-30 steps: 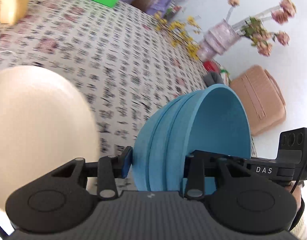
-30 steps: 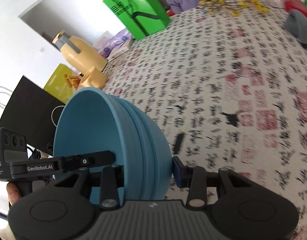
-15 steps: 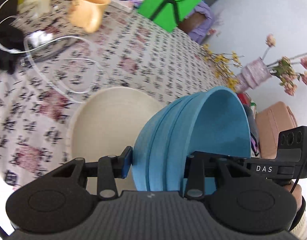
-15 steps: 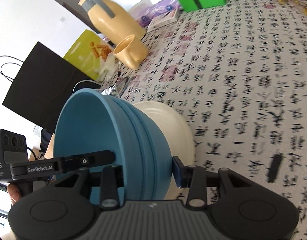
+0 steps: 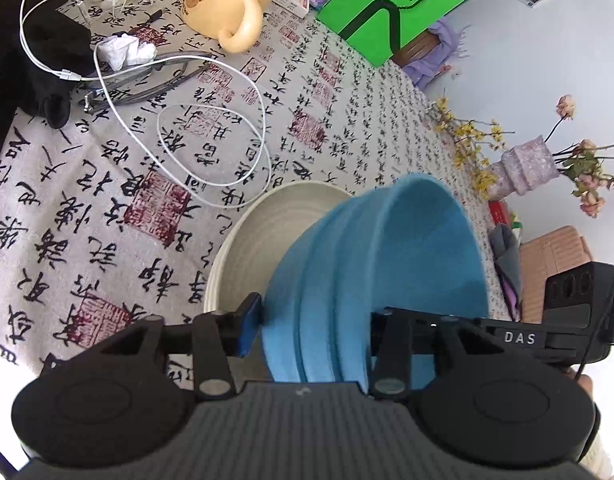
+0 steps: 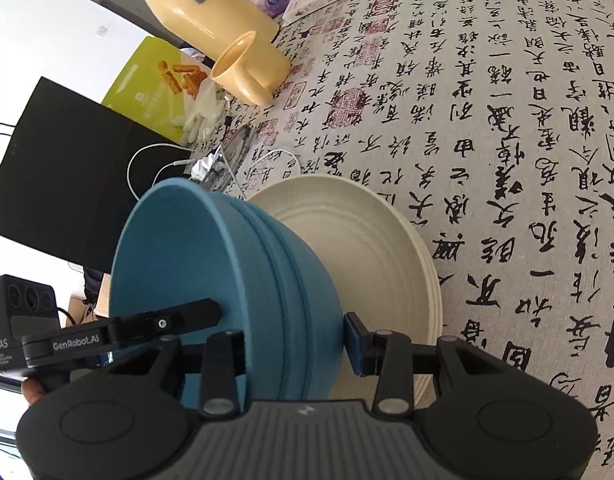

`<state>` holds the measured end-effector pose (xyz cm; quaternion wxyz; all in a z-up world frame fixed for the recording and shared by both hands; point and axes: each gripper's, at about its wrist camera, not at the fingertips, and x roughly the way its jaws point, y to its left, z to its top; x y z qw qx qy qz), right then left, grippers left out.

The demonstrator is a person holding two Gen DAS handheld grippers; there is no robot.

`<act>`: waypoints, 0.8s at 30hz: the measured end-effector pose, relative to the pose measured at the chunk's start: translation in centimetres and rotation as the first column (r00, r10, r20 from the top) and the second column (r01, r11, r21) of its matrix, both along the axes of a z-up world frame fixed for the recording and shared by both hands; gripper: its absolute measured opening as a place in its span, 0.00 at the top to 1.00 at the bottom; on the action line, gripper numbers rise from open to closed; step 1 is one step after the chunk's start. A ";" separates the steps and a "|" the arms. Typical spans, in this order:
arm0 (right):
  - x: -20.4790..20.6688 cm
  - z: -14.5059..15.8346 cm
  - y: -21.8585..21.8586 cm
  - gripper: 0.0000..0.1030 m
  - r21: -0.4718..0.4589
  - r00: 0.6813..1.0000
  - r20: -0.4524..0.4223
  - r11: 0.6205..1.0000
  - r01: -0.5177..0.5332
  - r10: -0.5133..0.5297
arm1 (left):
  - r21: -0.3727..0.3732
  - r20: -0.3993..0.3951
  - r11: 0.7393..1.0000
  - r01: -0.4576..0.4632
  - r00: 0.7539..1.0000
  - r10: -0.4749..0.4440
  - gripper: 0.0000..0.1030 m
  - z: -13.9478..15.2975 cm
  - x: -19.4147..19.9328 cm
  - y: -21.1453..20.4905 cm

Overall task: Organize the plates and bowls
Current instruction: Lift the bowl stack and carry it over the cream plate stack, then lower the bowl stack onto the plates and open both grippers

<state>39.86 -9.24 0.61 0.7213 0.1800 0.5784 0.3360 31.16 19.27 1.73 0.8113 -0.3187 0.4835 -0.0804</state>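
A nested stack of blue bowls hangs tilted just over a stack of cream plates on the patterned tablecloth. Whether it touches the plates is hidden. My left gripper straddles one side of the bowls' wall, one finger inside and the blue pad outside. Its jaws are opening, though the pad still looks against the wall. My right gripper grips the opposite side the same way. Each gripper shows in the other's view, inside the bowl's rim.
A yellow mug, a looped white cable and glasses lie just beyond the plates. A yellow kettle, a black bag, a green bag and a flower vase stand around the table's edges.
Both grippers have carried the blue bowls sideways across the table, from beside the cream plates to directly over them. The bowls have stayed tilted between the fingers.
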 end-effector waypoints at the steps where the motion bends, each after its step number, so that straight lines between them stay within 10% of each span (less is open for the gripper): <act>1: 0.3 -0.1 0.1 0.60 0.003 1.000 -0.006 1.000 0.006 -0.006 | -0.005 0.009 1.000 0.000 1.000 0.000 0.52 0.0 0.0 0.0; 9: -0.5 2.0 -0.3 0.46 -0.008 0.992 0.123 1.000 0.015 -0.014 | 0.109 0.157 0.994 0.005 0.987 -0.023 0.29 2.5 -1.7 -0.7; 16: -4.2 6.5 -3.5 0.35 0.003 0.919 0.379 0.993 0.118 -0.111 | 0.303 0.415 0.952 -0.054 0.906 -0.080 0.16 6.7 -5.1 -3.1; 24: -10.9 8.1 -9.8 0.18 -0.067 0.680 0.677 0.897 0.438 -0.281 | 0.430 0.608 0.888 -0.163 0.780 -0.151 0.02 7.4 -9.7 -7.2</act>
